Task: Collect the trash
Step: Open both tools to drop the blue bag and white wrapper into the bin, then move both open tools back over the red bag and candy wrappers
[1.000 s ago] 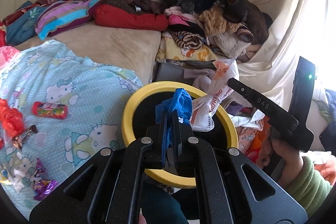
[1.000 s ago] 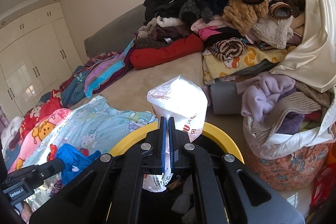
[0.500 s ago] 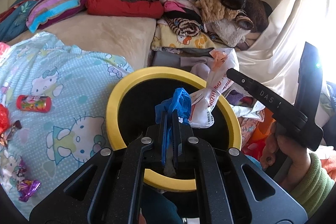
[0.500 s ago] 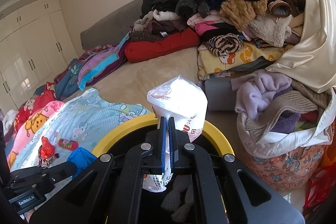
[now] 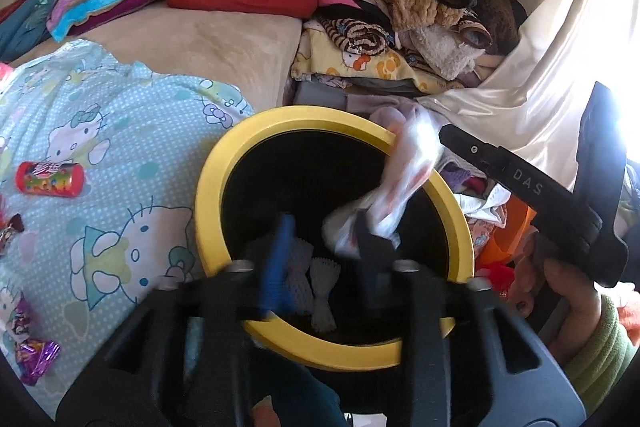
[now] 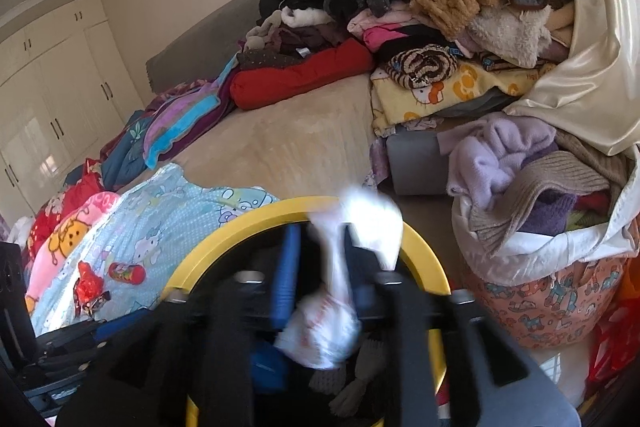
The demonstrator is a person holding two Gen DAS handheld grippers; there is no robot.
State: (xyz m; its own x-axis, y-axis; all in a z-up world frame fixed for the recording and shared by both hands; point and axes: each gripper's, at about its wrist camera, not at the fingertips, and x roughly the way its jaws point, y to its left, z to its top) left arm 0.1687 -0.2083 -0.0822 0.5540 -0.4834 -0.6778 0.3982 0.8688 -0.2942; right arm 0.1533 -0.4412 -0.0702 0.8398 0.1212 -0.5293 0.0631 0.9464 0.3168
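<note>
Both jaws have just been opening. The left hand-held gripper (image 5: pixel 320 247), clamped on a blue scrap a second ago, now stands apart over the yellow-rimmed bin (image 5: pixel 208 195); nothing blue shows between its fingers in the left wrist view, and a blue piece (image 6: pixel 268 363) lies low inside the bin in the right wrist view. The right hand-held gripper (image 6: pixel 320 259), pinched on the white plastic bag (image 6: pixel 320 331) half a second ago, also has its jaws spread; the bag is blurred and hangs between them over the bin's mouth, and whether a pad touches it cannot be told. On the Hello Kitty sheet (image 5: pixel 120 115) the red candy tube (image 5: pixel 50 179) and foil wrappers (image 5: pixel 34 355) lie as before, well apart from the bin. Beside it sits the heaped laundry basket (image 6: pixel 548 303).
</note>
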